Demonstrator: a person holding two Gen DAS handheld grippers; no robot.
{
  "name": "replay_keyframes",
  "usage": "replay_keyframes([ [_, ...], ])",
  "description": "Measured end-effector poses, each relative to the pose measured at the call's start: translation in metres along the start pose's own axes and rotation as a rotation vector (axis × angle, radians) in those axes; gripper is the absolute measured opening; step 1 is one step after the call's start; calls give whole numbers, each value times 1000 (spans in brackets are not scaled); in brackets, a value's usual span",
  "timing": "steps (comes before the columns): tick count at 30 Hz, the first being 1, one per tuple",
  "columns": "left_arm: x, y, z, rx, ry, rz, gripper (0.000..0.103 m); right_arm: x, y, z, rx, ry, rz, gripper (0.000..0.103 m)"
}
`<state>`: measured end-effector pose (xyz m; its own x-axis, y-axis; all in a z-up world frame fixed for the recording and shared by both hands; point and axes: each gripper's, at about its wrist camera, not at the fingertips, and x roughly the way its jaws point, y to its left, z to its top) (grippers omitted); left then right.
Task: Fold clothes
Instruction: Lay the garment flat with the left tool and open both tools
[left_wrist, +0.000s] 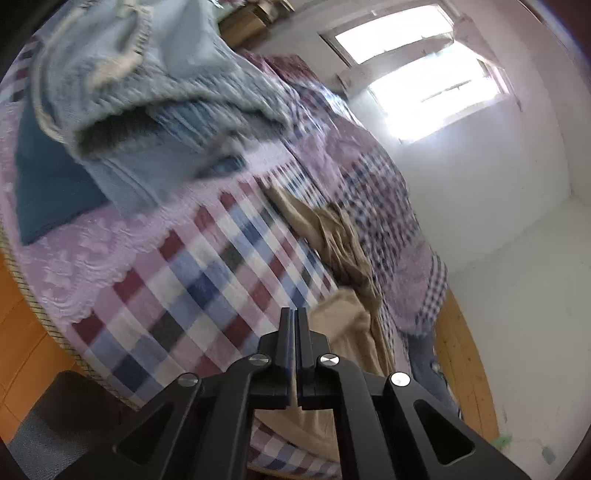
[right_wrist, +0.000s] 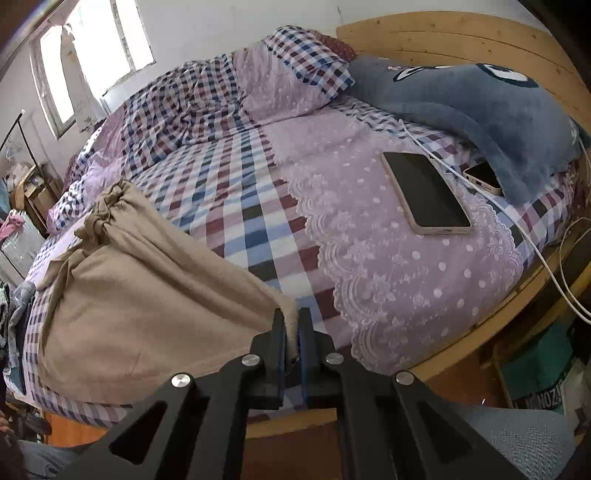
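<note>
Right wrist view: a corner of the beige drawstring trousers (right_wrist: 140, 295) is clamped in the right tool (right_wrist: 291, 328) at the bed's (right_wrist: 369, 280) near edge, seemingly for folding, while the left tool (left_wrist: 294, 321) is held closed, apparently empty.

We see bed (right_wrist: 236, 206) under checked and lilac lace cover. Large phone (right_wrist: 424, 192) lies face up near bed's right edge; smaller phone (right_wrist: 484, 177) just beside it, half under blue plush pillow (right_wrist: 461, 99) at wooden headboard (right_wrist: 443, 33). White cable (right_wrist: 517, 221) trails over that edge. Checked pillow (right_wrist: 310, 62) at far end. We note bright window (left_wrist: 424, 74).
</note>
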<state>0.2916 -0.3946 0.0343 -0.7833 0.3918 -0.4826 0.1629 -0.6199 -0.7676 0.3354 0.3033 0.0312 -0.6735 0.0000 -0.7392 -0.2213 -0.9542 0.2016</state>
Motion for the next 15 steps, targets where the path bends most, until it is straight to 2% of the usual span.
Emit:
replay_keyframes([
  [4, 29, -12, -11, 117, 138, 102, 5, 8, 2, -3, 7, 17, -9, 4],
  [6, 43, -18, -19, 183, 199, 166, 15, 10, 4, -3, 6, 20, -10, 4],
  [8, 61, -23, -29, 253, 277, 219, 34, 11, 4, -2, 5, 21, -10, 5],
  [10, 77, -23, -37, 285, 349, 258, 43, 12, 4, -2, 5, 22, -8, 5],
  [12, 82, -20, -43, 302, 375, 292, 45, 12, 4, -2, 4, 21, -6, 5],
  [15, 86, -17, -43, 283, 378, 281, 53, 12, 4, -2, 1, 21, -3, 5],
])
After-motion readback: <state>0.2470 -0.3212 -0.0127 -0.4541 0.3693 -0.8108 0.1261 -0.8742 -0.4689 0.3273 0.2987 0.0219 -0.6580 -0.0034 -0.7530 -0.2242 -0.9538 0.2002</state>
